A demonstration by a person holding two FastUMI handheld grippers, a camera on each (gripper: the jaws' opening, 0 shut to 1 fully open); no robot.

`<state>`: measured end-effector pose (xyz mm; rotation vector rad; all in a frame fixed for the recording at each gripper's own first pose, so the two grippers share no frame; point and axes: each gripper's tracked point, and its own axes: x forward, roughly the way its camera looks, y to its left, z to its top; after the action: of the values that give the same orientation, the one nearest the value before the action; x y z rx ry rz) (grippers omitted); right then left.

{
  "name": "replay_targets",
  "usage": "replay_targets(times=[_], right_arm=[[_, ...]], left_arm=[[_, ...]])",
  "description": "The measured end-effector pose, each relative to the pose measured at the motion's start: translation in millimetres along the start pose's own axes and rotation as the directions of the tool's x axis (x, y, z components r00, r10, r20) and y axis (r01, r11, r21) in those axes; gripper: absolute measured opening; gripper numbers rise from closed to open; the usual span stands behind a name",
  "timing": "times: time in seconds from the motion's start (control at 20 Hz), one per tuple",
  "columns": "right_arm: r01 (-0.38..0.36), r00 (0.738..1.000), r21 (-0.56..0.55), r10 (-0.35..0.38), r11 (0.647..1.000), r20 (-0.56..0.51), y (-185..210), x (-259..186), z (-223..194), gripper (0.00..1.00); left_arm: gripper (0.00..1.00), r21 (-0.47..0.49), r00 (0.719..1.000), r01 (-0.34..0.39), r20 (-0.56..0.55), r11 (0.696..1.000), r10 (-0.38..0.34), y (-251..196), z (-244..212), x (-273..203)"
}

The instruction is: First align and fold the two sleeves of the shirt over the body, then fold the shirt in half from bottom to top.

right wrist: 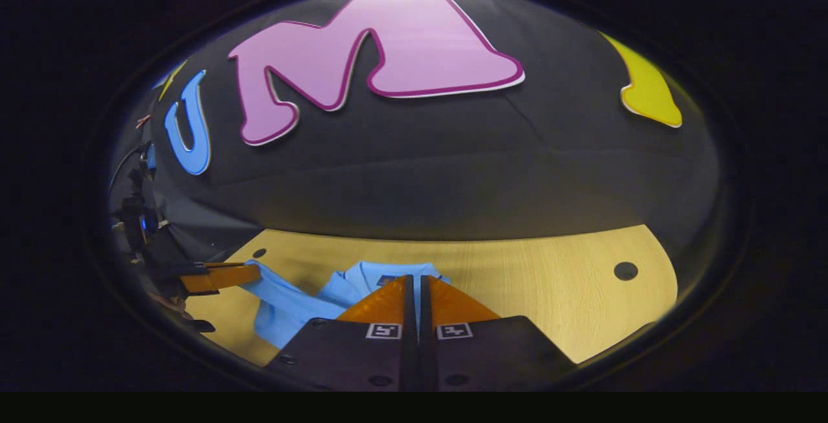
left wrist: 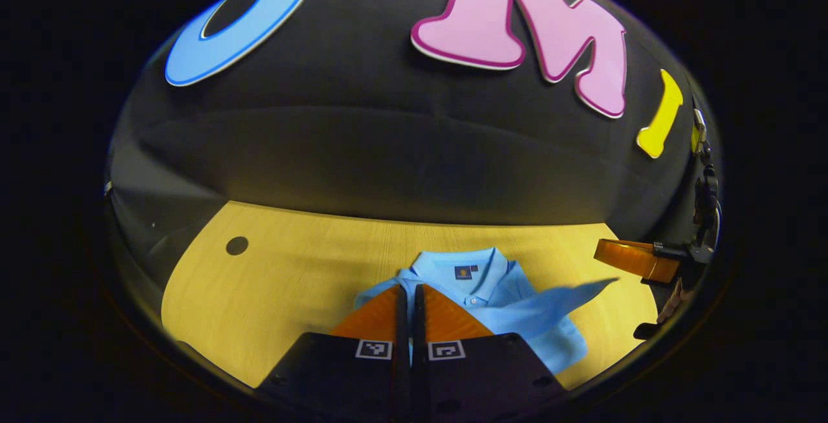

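Note:
A light blue polo shirt (left wrist: pixel 491 290) lies on the wooden table (left wrist: pixel 291 281), collar toward the far side. My left gripper (left wrist: pixel 409 288) is shut over the shirt's near left part, with a sliver of blue cloth between its fingers. A lifted strip of cloth (left wrist: pixel 563 300) runs rightward to my right gripper (left wrist: pixel 605 255). In the right gripper view, my right gripper (right wrist: pixel 414 277) is shut with blue cloth between its fingers, in front of the collar (right wrist: pixel 388 274). The shirt (right wrist: pixel 291 310) spreads to the left there and reaches the left gripper (right wrist: pixel 252 274).
A dark round hole (left wrist: pixel 237 246) sits in the tabletop at the far left; another such hole (right wrist: pixel 625 271) shows at the right in the right gripper view. Bare wood (right wrist: pixel 550 293) stretches beside the shirt. A dark stand with clamps (left wrist: pixel 705 196) rises at the booth's side.

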<state>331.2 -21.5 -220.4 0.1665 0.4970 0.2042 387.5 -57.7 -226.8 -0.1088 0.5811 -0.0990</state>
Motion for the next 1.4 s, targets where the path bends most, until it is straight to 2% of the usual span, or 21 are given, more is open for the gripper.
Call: replay_targets(times=[0.1,0.15,0.2,0.25,0.3,0.35,0.4,0.45,0.55,0.6,0.65,0.7,0.8,0.9,1.0,1.25,1.3,1.35,1.4], right_arm=[[0.019,1.0,-0.016,-0.02,1.0,-0.012,-10,19,-11,0.0],[0.023,0.999,-0.011,-0.024,1.0,-0.031,-12,28,-21,0.05],[0.029,0.998,-0.004,-0.029,1.0,-0.054,-14,36,-31,0.05],[0.033,0.997,-0.003,-0.033,0.999,-0.076,-16,42,-41,0.0],[0.039,0.995,-0.011,-0.04,0.999,-0.092,-19,47,-50,0.0],[0.05,0.993,-0.021,-0.052,0.999,-0.102,-22,52,-56,0.05],[0.055,0.993,-0.026,-0.057,0.998,-0.105,-23,53,-58,0.0],[0.062,0.992,-0.028,-0.065,0.998,-0.105,-24,53,-59,0.02],[0.068,0.993,-0.044,-0.072,0.997,-0.096,-25,51,-56,0.05],[0.073,0.993,-0.057,-0.078,0.996,-0.09,-28,48,-54,0.0],[0.076,0.993,-0.065,-0.081,0.995,-0.081,-27,45,-53,0.02],[0.076,0.994,-0.071,-0.082,0.995,-0.073,-26,39,-50,0.21],[0.081,0.995,-0.086,-0.086,0.993,-0.053,-24,26,-47,0.57],[0.091,0.995,-0.099,-0.095,0.991,-0.033,-22,11,-44,0.91],[0.103,0.994,-0.106,-0.105,0.989,-0.008,-18,-11,-38,0.97],[0.149,0.986,-0.117,-0.138,0.982,0.098,-3,-84,-11,0.97],[0.165,0.98,-0.113,-0.15,0.98,0.127,0,-103,-4,0.92],[0.175,0.974,-0.104,-0.157,0.979,0.161,4,-123,4,0.96],[0.177,0.97,-0.097,-0.157,0.979,0.186,9,-146,10,0.96]], left_arm=[[0.06,0.015,1.0,0.003,-0.007,1.0,-0.003,4,-4,26],[0.06,0.03,1.0,-0.013,-0.01,0.999,0.013,9,-8,39],[0.06,0.036,1.0,-0.015,-0.016,0.999,0.016,12,-11,51],[0.06,0.039,0.999,-0.006,-0.039,0.999,0.008,13,-18,61],[0.06,0.047,0.998,-0.016,-0.055,0.999,0.018,16,-25,70],[0.06,0.066,0.997,-0.039,-0.066,0.997,0.043,22,-31,80],[0.07,0.086,0.995,-0.05,-0.082,0.995,0.057,26,-39,86],[0.1,0.101,0.993,-0.056,-0.097,0.993,0.066,27,-45,88],[0.31,0.102,0.994,-0.054,-0.094,0.993,0.064,26,-44,87],[0.5,0.099,0.995,-0.046,-0.081,0.994,0.055,23,-42,82],[0.69,0.101,0.997,-0.048,-0.061,0.994,0.054,21,-35,77],[0.88,0.106,0.998,-0.046,-0.04,0.993,0.05,19,-30,70],[1.0,0.12,0.999,-0.045,0.005,0.992,0.045,11,-19,52],[0.99,0.139,0.998,-0.041,0.057,0.989,0.034,0,-9,28],[0.99,0.147,0.993,-0.04,0.113,0.988,0.024,-12,1,-1],[0.99,0.097,0.972,-0.009,0.235,0.995,-0.014,-43,16,-93],[0.99,0.089,0.967,-0.005,0.253,0.996,-0.018,-46,17,-114],[0.99,0.08,0.963,0.001,0.27,0.997,-0.023,-50,19,-135],[0.99,0.072,0.958,0.008,0.285,0.997,-0.028,-52,18,-157]])
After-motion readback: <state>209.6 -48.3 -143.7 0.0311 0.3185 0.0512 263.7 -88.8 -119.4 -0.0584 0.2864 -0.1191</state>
